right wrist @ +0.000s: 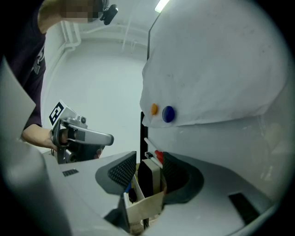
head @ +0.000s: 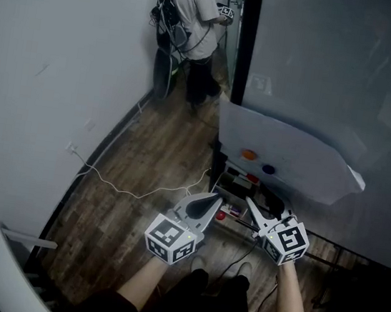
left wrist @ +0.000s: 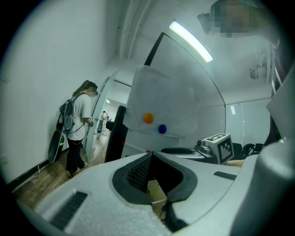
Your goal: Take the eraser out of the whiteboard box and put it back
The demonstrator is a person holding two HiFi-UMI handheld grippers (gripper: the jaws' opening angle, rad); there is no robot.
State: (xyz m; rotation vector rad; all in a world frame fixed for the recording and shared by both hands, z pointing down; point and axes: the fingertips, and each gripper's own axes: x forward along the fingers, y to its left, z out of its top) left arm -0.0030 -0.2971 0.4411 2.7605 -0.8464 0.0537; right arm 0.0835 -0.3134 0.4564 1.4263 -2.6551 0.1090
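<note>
My right gripper (right wrist: 150, 157), jaws wide around the black eraser (right wrist: 147, 177) upright in the cardboard box (right wrist: 146, 203); left gripper (left wrist: 151, 155), jaws together.

Rectangular eraser (right wrist: 148, 178), black felt face with a pale cream side: stands upright on end inside a small open-topped tan cardboard box (right wrist: 144, 206), upper part projecting above the rim. The box sits just below the whiteboard's (right wrist: 216, 69) lower edge. The eraser is close to the box's right wall.
</note>
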